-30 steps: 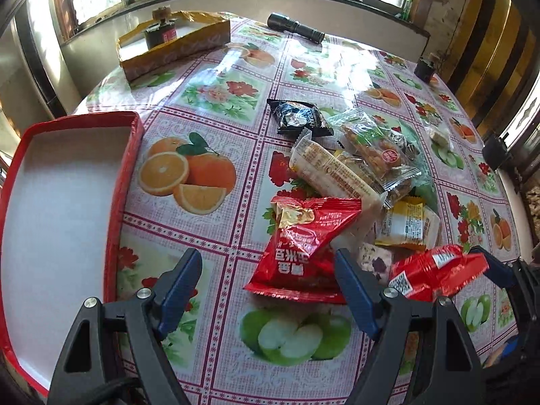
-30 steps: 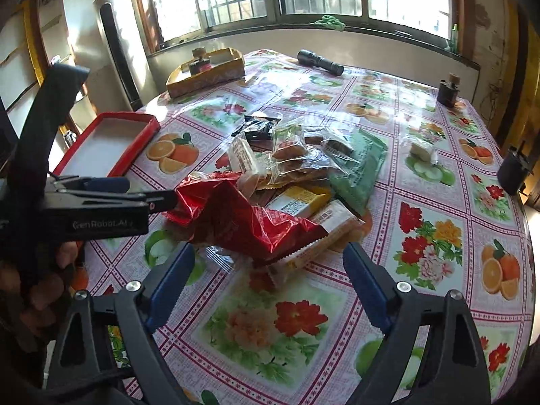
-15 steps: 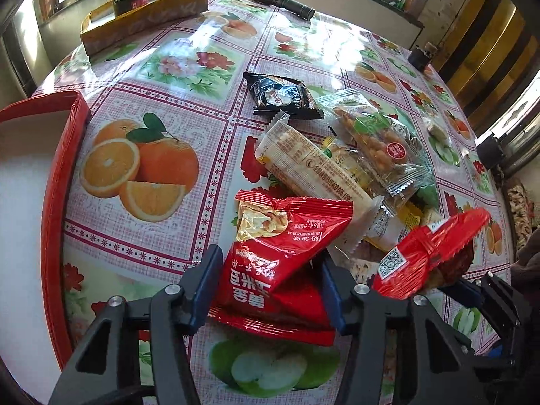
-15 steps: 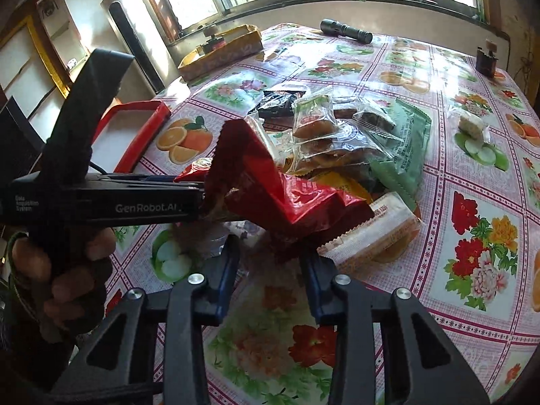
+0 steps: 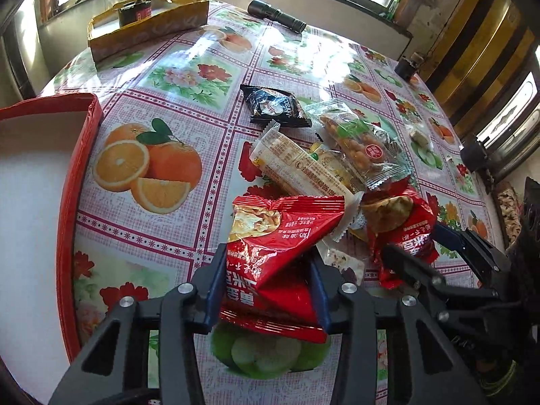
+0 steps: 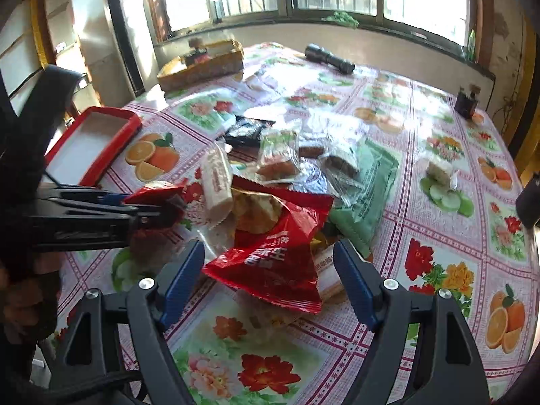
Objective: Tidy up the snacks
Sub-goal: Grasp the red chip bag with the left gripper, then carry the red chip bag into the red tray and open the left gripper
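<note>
Two red packets beside the red tray [image 5: 77, 182]

Our left hand-held gripper [image 5: 266, 290] was closing on one red packet [image 5: 283, 236]; our right hand-held gripper [image 6: 270, 280] was opening, seemingly freeing the other red packet [image 6: 273, 253].

The left gripper [image 5: 268, 290] is angled steeply down, its jaws closing with the blue pads [image 5: 216, 290] pressed on a red packet [image 5: 280, 253]. The right gripper [image 6: 270, 283] is pitched down beside it, its jaws opening, a second red packet [image 6: 273, 256] lying loose between them. A hand [image 6: 23, 300] is seen gripping the left handle.
</note>
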Motion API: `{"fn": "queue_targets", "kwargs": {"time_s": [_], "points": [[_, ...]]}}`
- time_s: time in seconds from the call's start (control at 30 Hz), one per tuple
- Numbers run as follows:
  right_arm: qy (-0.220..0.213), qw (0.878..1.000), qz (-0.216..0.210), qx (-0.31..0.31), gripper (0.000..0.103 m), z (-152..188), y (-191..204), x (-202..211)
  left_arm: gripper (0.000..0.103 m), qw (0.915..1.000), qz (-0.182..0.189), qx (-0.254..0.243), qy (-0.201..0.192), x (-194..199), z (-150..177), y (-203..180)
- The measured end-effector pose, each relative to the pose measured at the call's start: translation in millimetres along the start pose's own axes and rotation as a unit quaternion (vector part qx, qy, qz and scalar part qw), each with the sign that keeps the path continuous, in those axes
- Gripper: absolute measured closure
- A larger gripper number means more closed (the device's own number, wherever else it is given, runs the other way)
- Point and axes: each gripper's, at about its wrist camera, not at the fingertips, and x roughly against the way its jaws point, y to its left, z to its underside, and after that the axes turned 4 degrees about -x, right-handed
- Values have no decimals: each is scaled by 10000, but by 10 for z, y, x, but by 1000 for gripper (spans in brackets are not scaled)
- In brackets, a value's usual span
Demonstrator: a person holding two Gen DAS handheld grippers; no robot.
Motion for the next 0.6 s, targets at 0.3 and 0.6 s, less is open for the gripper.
{"fn": "queue_targets", "kwargs": {"time_s": [0.3, 0.6], "points": [[-20, 9940, -623, -896, 68, 105, -112, 130, 59, 9995, -90, -76, -280, 281, 133, -62], [-427, 9914, -814, -927, 68, 291, 110, 600, 59, 9986, -95, -149, -500, 594, 326, -101]]}}
